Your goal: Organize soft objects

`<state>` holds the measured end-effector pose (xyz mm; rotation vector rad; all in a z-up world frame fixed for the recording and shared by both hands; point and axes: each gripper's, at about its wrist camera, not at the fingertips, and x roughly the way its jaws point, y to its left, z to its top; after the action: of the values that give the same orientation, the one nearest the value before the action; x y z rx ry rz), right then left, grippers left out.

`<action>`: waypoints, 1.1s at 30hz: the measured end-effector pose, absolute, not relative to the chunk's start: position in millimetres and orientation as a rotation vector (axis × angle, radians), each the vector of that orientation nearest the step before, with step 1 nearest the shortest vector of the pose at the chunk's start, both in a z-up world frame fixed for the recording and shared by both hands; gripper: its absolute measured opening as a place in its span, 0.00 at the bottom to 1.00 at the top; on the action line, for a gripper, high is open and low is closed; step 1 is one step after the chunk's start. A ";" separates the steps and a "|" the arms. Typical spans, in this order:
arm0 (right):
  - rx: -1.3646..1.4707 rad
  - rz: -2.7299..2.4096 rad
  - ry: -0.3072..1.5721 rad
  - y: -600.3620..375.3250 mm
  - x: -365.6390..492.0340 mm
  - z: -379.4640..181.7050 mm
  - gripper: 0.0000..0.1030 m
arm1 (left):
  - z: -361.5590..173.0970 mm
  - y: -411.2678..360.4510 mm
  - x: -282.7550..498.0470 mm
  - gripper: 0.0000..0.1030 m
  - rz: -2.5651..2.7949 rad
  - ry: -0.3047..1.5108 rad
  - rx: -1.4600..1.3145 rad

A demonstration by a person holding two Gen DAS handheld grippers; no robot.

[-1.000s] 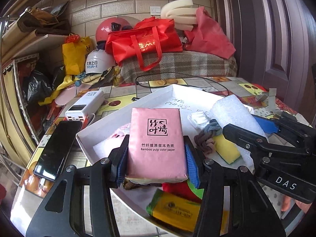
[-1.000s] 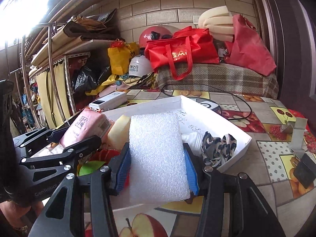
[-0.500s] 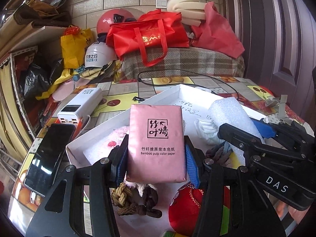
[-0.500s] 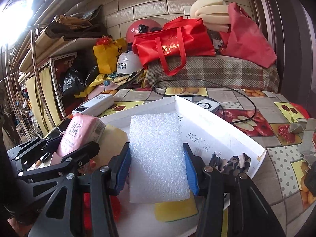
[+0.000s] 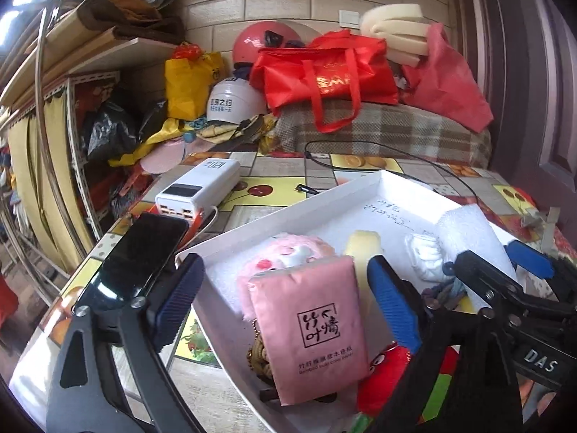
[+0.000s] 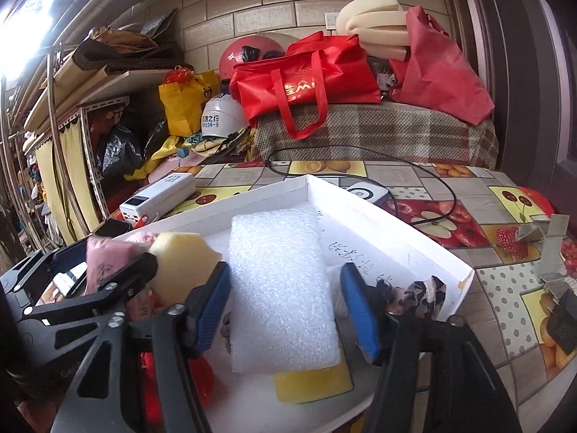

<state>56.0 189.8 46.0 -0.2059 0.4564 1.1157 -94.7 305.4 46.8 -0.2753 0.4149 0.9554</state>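
The left gripper (image 5: 285, 303) is pointed a little downward over the shallow white cardboard box (image 5: 324, 195). Its jaws have just been opening and are spread wide. The flat pink paper-tissue pack (image 5: 310, 328) lies between them, and a gap is seen on both sides, so it is not pinched. The pack is rested on a fluffy pink plush toy (image 5: 285, 252) inside the box.

The right gripper (image 6: 285, 310) is also tipped down over the same box. Its jaws have just been opening too. The white bubbly foam block (image 6: 285, 288) is seen between them with a gap at its 3 o'clock side; at its 9 o'clock side it cannot be told if the pad is touching. The block lies on a yellow sponge (image 6: 313, 379).

A pale yellow foam chunk (image 6: 180, 263) is seen at 9 o'clock of the block, and a patterned cloth scrunchie (image 6: 414, 292) at 3 o'clock. A round red plush toy (image 5: 389, 371) is tucked at 4 o'clock of the pack.

Outside the box, on the fruit-patterned tablecloth (image 6: 450, 223), a black phone (image 5: 140, 256) and a white power bank (image 5: 202, 187) are seen at 10 o'clock. A black cable (image 6: 425, 180) is looped at 1 o'clock. A red tote bag (image 6: 306, 79) is placed far behind, at 12 o'clock
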 end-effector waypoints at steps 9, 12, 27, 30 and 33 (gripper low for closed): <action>-0.167 1.113 0.407 180.7 53.1 50.0 1.00 | 50.1 296.8 -102.6 1.00 0.996 0.369 -0.242; -0.159 1.112 0.370 176.3 48.4 52.1 1.00 | 53.2 291.2 -105.7 1.00 1.008 0.335 -0.226; -0.179 1.099 0.284 108.1 39.2 55.0 1.00 | 53.1 230.3 -125.8 1.00 0.956 0.315 -0.185; -0.149 1.076 0.301 84.4 47.9 54.8 1.00 | 52.8 221.4 -136.0 1.00 0.953 0.298 -0.219; -0.116 1.063 0.301 55.5 51.7 55.3 1.00 | 52.8 208.8 -144.1 1.00 0.940 0.290 -0.241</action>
<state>51.7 55.5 55.3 -0.1156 0.3010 1.0628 -144.1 208.8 52.8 -0.2413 0.2899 0.9396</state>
